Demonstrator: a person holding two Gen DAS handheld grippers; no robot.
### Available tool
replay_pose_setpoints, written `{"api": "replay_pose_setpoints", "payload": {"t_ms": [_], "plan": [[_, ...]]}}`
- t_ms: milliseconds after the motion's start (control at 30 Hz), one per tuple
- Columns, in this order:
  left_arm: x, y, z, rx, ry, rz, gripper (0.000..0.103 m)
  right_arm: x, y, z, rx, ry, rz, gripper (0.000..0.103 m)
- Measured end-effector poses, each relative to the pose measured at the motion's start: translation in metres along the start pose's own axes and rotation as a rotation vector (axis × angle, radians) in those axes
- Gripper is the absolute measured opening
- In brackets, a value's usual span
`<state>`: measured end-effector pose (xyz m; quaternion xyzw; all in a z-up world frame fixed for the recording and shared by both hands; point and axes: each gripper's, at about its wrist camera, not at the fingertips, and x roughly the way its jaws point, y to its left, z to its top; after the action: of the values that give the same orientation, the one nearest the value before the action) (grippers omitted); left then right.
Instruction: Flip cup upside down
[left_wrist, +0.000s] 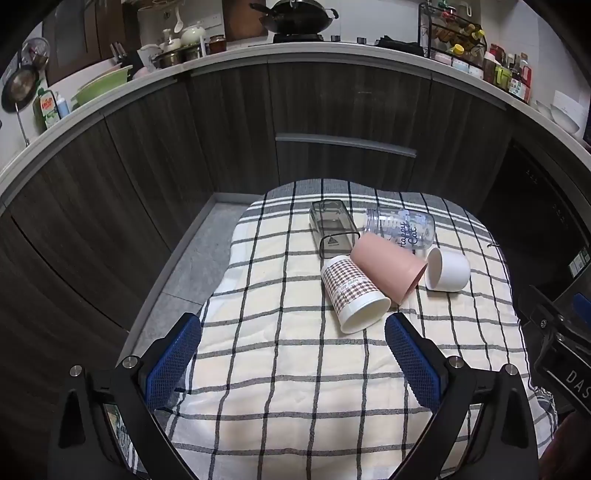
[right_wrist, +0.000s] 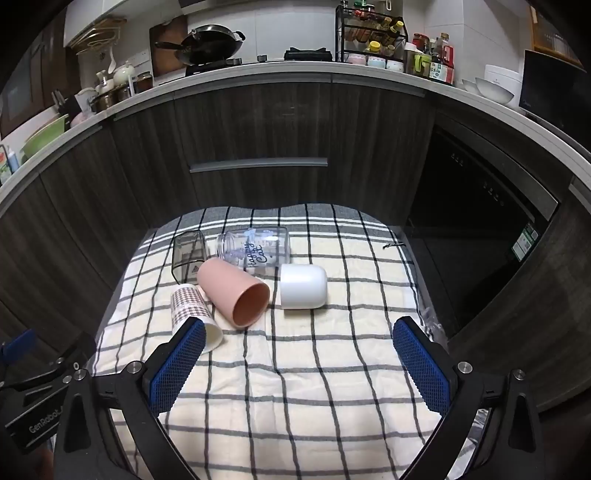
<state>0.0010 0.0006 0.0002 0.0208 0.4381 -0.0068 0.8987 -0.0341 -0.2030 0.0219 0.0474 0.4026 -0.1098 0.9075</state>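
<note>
Between the left gripper's (left_wrist: 291, 343) blue pads lies only bare checked cloth (left_wrist: 280, 387); the jaws stand wide and hold nothing. Just off its right fingertip (left_wrist: 397, 328) the houndstooth cup (left_wrist: 351, 295) lies on its side, open mouth turned toward that finger. The right gripper (right_wrist: 297, 341) is likewise spread wide and empty, with the same cup's rim just behind its left pad (right_wrist: 184, 354).

Beyond the houndstooth cup, the pink cup (right_wrist: 232, 291) lies tipped too, touching it, mouth facing the right gripper. Beside it, the white cup (right_wrist: 303, 286) rests on its side, close by but whether touching is unclear. Farther still lie a smoky clear square container (left_wrist: 330, 229) and a clear printed glass bottle (left_wrist: 400, 227), both lying down.

As I judge it, no flip is done: every cup lies sideways, none stands mouth-down, and nothing is gripped yet.

Open cloth spreads ahead of both pairs of fingers, good room for setting a cup down. Past the left gripper's left finger the cloth ends over grey floor (left_wrist: 192, 266); the far edge stops near the dark cabinets (left_wrist: 332, 110).
</note>
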Motion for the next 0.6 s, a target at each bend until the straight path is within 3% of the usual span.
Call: {"api": "replay_pose_setpoints", "payload": {"t_ms": [600], "plan": [[-0.011, -0.003, 0.004, 0.010, -0.038, 0.001, 0.101, -0.004, 0.000, 0.002, 0.000, -0.010, 0.002, 0.102]]}}
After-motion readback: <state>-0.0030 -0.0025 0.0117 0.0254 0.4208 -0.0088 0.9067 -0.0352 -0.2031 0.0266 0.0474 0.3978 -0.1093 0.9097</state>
